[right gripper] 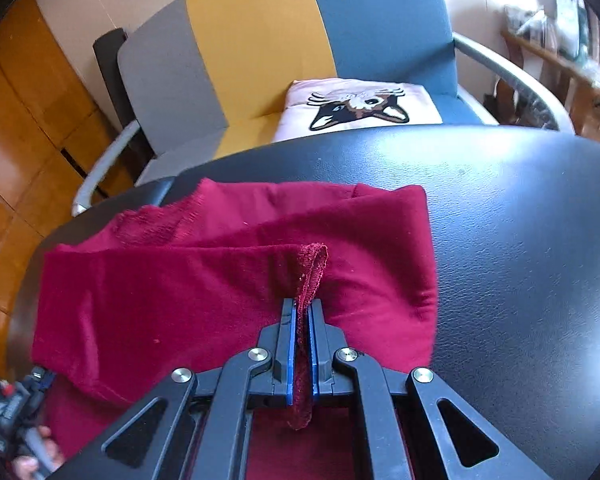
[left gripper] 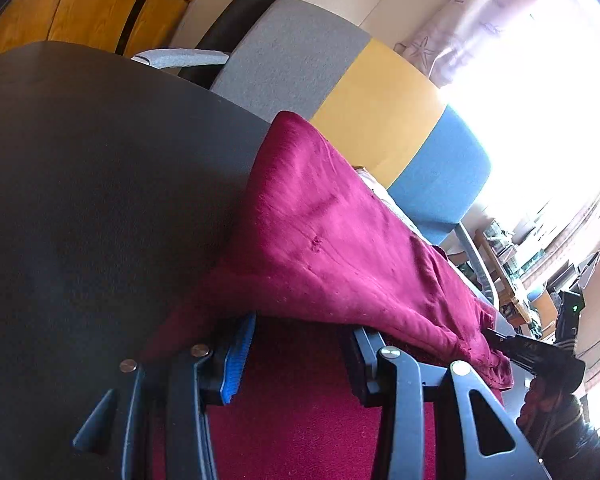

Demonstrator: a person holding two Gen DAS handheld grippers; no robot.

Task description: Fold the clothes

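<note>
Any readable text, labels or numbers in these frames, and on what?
None can be read for certain.
Right gripper: faint pale marks on its black body, too blurred to read.
Cushion: a cat picture, no words.
Shelf clutter: too small and overexposed.
Red garment: no label showing.
</note>
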